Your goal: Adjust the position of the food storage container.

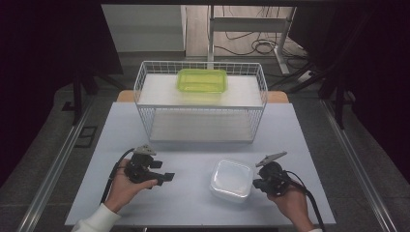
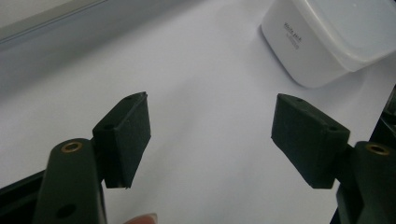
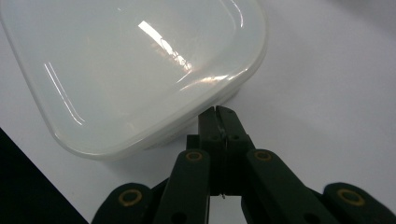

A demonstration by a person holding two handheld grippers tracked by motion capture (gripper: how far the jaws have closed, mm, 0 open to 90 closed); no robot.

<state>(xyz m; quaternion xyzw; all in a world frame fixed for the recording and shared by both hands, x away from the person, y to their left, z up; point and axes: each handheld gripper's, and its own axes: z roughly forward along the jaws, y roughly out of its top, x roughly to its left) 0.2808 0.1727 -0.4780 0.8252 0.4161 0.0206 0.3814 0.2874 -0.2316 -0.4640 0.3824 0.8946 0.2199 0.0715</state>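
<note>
The white, see-through plastic box with rounded corners (image 1: pixel 232 180) sits flat on the pale tabletop (image 1: pixel 193 203), with its wide flat face up. It lies just in front of the right claw (image 3: pixel 218 112), whose tips are right beside the box's near edge; I cannot tell if they touch it. That claw is closed tight with nothing between its two black jaws. I think it is closed like that so it can push or nudge the box, not pick it up.

The left claw (image 2: pixel 210 135) is open wide and holds nothing. The box is ahead of it and off to its right, well apart. It looks like it is waiting to help.

The box is almost square, so it has no clear long side. One corner of it points toward the right claw.

Far past both claws stands a white wire rack (image 1: pixel 200 104) with a green plastic box (image 1: pixel 202 80) on its top shelf.
</note>
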